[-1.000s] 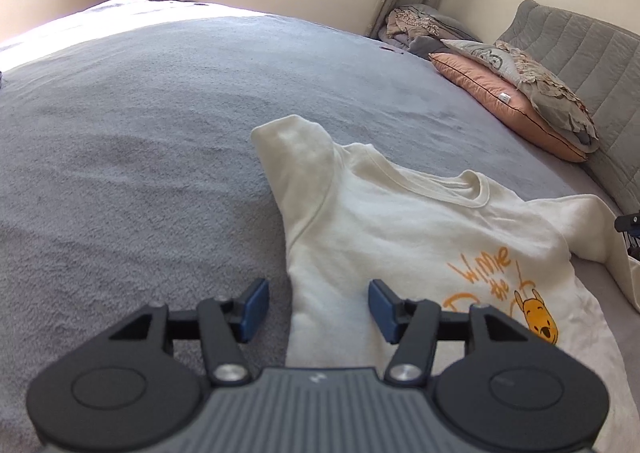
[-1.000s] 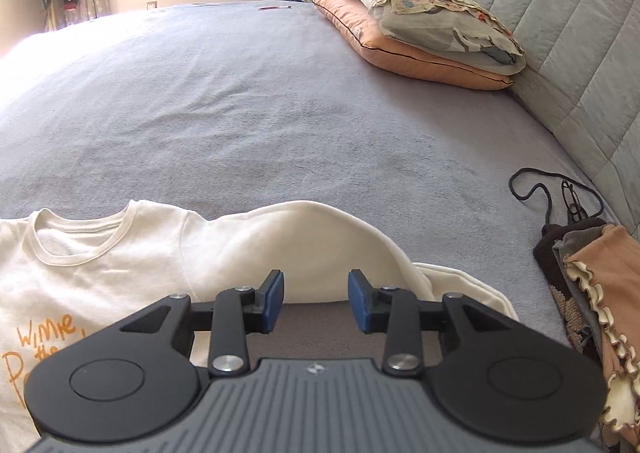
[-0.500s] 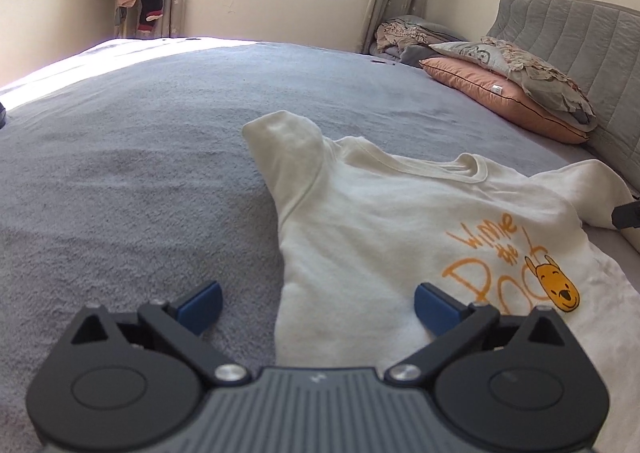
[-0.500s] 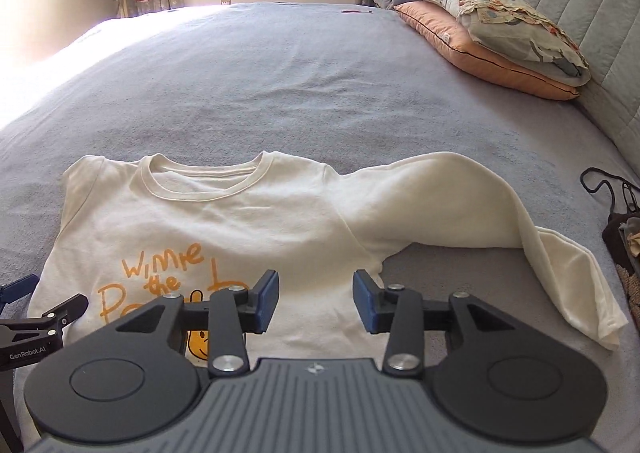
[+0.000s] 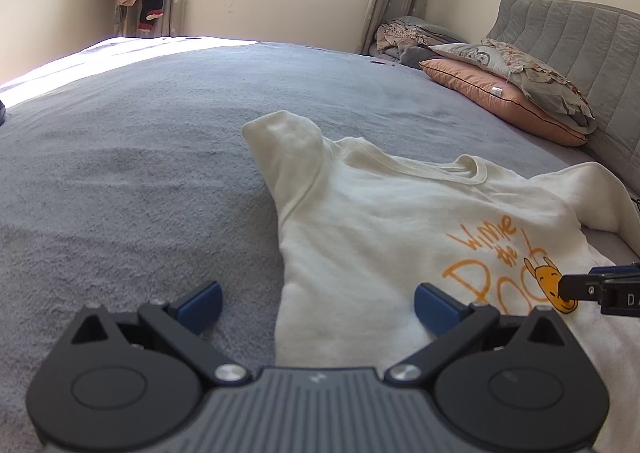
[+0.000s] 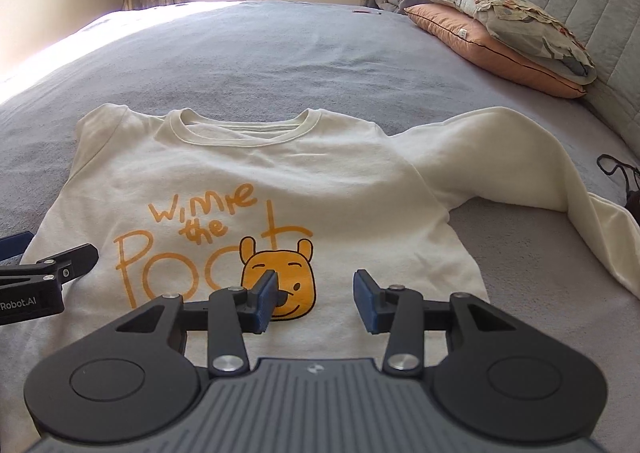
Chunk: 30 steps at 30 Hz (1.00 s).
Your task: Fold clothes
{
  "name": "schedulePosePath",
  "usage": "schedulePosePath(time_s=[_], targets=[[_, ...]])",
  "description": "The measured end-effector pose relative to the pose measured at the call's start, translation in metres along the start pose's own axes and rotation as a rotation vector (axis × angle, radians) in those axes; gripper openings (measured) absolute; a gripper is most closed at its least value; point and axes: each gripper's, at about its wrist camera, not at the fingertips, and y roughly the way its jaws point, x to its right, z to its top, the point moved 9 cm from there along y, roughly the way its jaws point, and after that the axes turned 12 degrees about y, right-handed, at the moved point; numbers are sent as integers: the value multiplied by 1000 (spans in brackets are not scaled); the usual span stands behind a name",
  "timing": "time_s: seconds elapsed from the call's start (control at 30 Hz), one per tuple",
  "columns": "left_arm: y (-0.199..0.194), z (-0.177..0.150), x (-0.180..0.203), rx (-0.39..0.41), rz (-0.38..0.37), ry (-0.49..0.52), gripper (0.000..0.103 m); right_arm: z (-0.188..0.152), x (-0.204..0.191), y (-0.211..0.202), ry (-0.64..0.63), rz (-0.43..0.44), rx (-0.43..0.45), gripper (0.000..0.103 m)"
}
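Now | shirt (image 6: 280, 181) flat on bed | just ahead of right hand-held gripper (image 6: 315, 299), jaws apart

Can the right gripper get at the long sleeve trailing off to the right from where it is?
Probably yes: the right gripper is open over the sweatshirt, and nothing lies on the sleeve.

- Your cream sweatshirt (image 6: 256, 181) lies face up, flat on the bed, orange Pooh print showing.
- Its right sleeve (image 6: 516, 157) bends downward.
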Motion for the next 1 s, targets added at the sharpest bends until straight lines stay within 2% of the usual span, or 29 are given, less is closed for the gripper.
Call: schedulePosePath(time_s=[1.0], targets=[[0,0,1,0,1,-1,103,-3,18,4,39,-38,-18,45]])
